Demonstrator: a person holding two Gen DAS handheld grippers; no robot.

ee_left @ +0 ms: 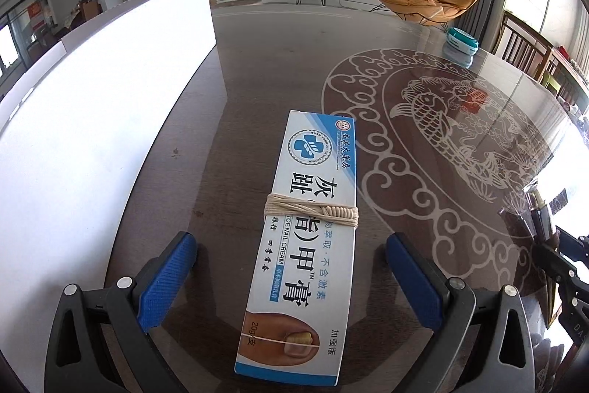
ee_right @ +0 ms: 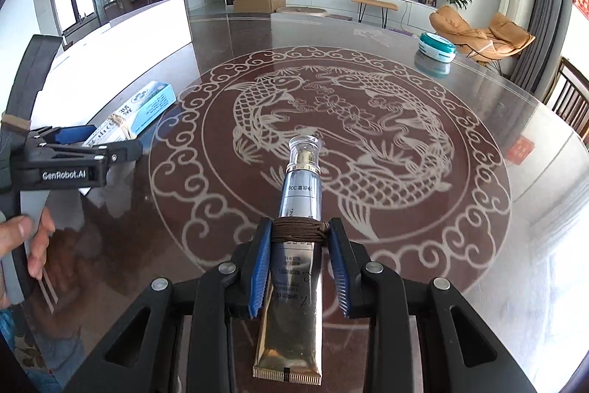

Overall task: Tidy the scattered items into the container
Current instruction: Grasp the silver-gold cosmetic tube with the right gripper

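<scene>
A white-and-blue toe nail cream box (ee_left: 313, 209), bound with pale string, lies lengthwise on the glass table. My left gripper (ee_left: 291, 242) stands open around it, and its blue pads (ee_left: 173, 275) are clear of both sides. The right wrist view shows that left gripper (ee_right: 106, 140) over the box (ee_right: 147, 105). My right gripper (ee_right: 300, 227) is shut on a silver-and-gold tube (ee_right: 294, 264) wrapped in brown cord, with its clear cap pointing away. The white container (ee_left: 110, 80) stands to the left of the box, its wall (ee_right: 129, 35) bright and washed out.
A round teal-and-white item (ee_right: 438, 48) sits at the table's far right. The dark glass table (ee_right: 368, 120) bears a fish pattern. A person's hand (ee_right: 33, 238) holds the left gripper's handle. Wooden chairs (ee_left: 530, 50) stand past the right edge.
</scene>
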